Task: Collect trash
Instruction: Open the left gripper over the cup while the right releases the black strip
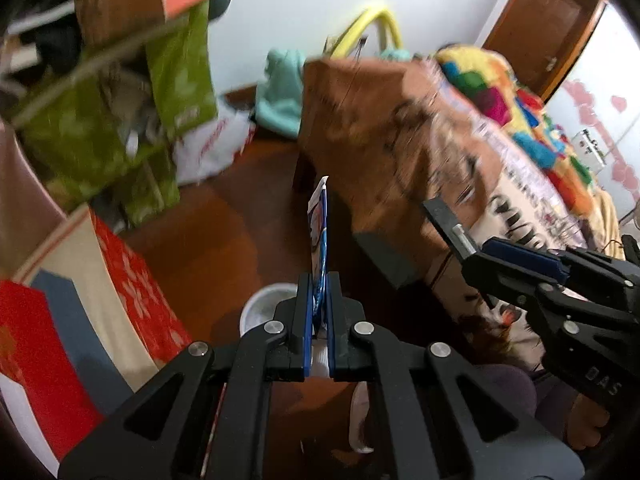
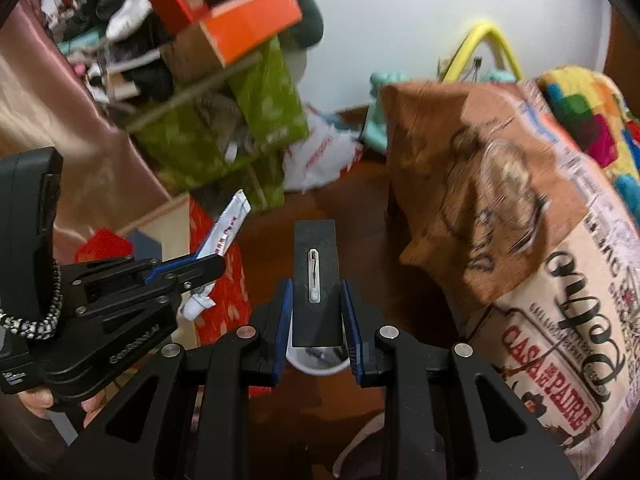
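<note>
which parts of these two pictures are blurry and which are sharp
Left wrist view: the left gripper and its blue-and-white wrapper are sharp; the room behind smears. Right wrist view: the right gripper and black box are crisp; the printed bedspread streaks with motion.

A cluttered bedroom in a home.

A bed point(image 1: 532, 184) carries a printed cover and a bright patchwork blanket point(image 1: 516, 96), with a brown wooden door point(image 1: 548, 20) behind it. Against the white wall point(image 2: 400, 12), orange boxes point(image 2: 248, 24), green bags point(image 2: 224, 132) and loose clothes pile up high. A white plastic bag point(image 2: 320, 156) and red patterned boxes point(image 1: 140, 292) sit on the dark wooden floor point(image 1: 224, 232).
</note>
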